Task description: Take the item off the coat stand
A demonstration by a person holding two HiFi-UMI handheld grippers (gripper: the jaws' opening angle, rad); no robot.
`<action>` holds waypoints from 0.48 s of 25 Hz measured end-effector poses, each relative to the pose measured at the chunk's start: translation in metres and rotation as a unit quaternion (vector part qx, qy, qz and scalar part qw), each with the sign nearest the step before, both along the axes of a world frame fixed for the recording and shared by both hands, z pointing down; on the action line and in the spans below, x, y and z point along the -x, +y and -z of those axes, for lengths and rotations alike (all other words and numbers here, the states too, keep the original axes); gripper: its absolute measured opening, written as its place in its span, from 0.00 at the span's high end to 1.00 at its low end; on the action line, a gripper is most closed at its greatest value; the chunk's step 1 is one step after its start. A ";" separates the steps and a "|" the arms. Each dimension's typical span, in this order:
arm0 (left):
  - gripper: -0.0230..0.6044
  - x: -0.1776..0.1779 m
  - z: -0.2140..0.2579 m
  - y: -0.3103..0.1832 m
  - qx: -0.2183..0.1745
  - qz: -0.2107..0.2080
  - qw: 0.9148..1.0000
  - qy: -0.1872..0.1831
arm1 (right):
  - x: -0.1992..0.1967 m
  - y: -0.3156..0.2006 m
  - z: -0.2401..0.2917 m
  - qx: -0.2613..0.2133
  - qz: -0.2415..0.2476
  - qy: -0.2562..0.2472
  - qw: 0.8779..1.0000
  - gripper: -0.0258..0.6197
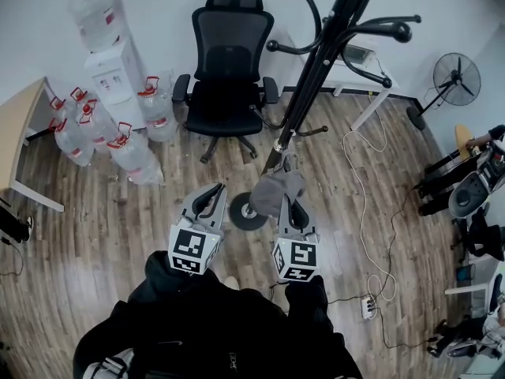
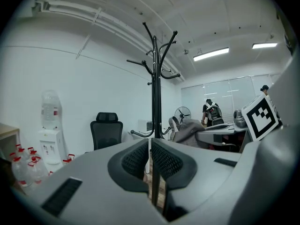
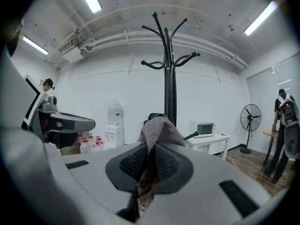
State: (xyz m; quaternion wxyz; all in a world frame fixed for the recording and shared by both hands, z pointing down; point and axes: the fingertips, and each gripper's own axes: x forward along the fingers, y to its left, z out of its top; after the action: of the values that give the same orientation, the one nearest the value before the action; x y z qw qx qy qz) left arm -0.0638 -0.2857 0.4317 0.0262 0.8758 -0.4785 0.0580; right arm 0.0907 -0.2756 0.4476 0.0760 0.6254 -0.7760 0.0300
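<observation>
The black coat stand rises from its round base on the wooden floor, and its hooks are bare in the left gripper view and the right gripper view. A grey cap hangs off the stand, just in front of the pole. My right gripper is shut on it, the cloth pinched between the pads with the crown sticking up above them. My left gripper is level with it to the left, shut on nothing. The cap also shows beside it.
A black office chair stands behind the stand. A water dispenser and several water bottles fill the back left, next to a wooden desk. A white table, a fan, a floor cable and people are on the right.
</observation>
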 end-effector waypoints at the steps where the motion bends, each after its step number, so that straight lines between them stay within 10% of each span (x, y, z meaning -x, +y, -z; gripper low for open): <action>1: 0.90 -0.001 0.001 0.003 -0.001 0.000 1.000 0.000 | -0.001 0.004 0.001 -0.001 -0.001 0.000 1.000 0.92; 12: 0.90 -0.012 0.006 0.040 -0.006 0.002 1.000 -0.002 | -0.018 0.043 0.005 -0.006 -0.004 -0.003 1.000 0.92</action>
State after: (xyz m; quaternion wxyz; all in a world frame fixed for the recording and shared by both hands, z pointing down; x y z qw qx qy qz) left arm -0.0519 -0.2460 0.4252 0.0204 0.8746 -0.4810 0.0572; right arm 0.1088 -0.2331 0.4425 0.0703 0.6287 -0.7739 0.0275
